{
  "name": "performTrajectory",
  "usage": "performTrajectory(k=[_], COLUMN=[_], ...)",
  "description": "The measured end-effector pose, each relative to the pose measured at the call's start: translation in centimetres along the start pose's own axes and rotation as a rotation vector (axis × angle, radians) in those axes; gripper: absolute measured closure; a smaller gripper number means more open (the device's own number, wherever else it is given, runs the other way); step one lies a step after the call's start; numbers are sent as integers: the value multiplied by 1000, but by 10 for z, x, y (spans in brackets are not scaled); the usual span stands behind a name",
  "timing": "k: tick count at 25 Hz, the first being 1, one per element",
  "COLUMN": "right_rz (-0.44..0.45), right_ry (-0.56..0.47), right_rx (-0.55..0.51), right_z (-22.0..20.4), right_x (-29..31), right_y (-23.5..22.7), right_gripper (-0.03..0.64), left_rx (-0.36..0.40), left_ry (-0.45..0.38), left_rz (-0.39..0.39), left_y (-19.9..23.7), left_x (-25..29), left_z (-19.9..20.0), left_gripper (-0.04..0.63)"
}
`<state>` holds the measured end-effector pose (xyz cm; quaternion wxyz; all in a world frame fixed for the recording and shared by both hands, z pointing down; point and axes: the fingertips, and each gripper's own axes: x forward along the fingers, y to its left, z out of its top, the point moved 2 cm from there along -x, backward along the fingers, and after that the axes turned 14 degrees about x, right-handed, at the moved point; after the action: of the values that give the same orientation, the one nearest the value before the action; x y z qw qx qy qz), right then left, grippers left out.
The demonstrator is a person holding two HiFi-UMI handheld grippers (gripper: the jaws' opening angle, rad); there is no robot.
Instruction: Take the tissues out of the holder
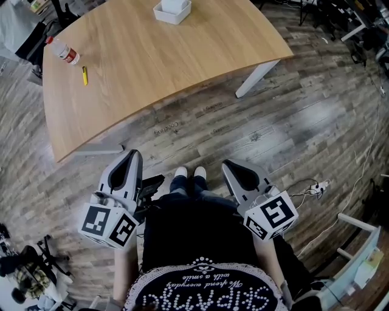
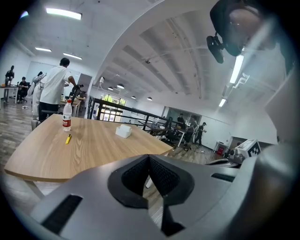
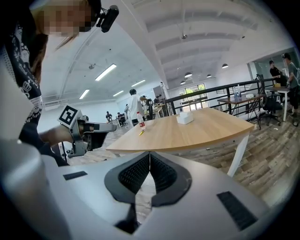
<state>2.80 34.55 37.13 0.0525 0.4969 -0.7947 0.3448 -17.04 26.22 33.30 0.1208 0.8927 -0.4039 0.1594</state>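
Note:
A white tissue holder [image 1: 172, 10] with tissues in it stands at the far side of the wooden table [image 1: 164, 67]. It also shows small in the left gripper view [image 2: 123, 131] and in the right gripper view [image 3: 185, 117]. My left gripper [image 1: 134, 154] and right gripper [image 1: 227, 164] hang close to my body over the floor, well short of the table. Both point toward it. Each has its jaws shut with nothing between them, as the left gripper [image 2: 149, 157] and the right gripper [image 3: 149, 154] show in their own views.
A plastic water bottle [image 1: 62, 51] lies and a yellow pen [image 1: 85, 75] rests near the table's left end. The table's white leg [image 1: 255, 79] stands on the plank floor. A power strip with cable [image 1: 316, 185] lies at right. People stand in the background [image 2: 51, 91].

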Motion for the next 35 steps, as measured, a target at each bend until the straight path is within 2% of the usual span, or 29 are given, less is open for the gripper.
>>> performTrajectory(k=[9,19,25,35], right_rz=[32,-29,-89,-106], right_ry=[14,-1,1,10], right_rx=[-5,40,79,58], right_z=[-1,1,13,36], right_x=[-1,0,18,66], right_y=[-20,-36,-41,-29], right_gripper=[604,604,604,604], left_rx=[6,18,13,0], left_ry=[2,13,32,33], left_rz=[10,-59,-123,-203], left_y=[-24,-28,-12,22], left_x=[10,35,61,88], left_z=[0,4,8,14], left_gripper=[590,589,590,589])
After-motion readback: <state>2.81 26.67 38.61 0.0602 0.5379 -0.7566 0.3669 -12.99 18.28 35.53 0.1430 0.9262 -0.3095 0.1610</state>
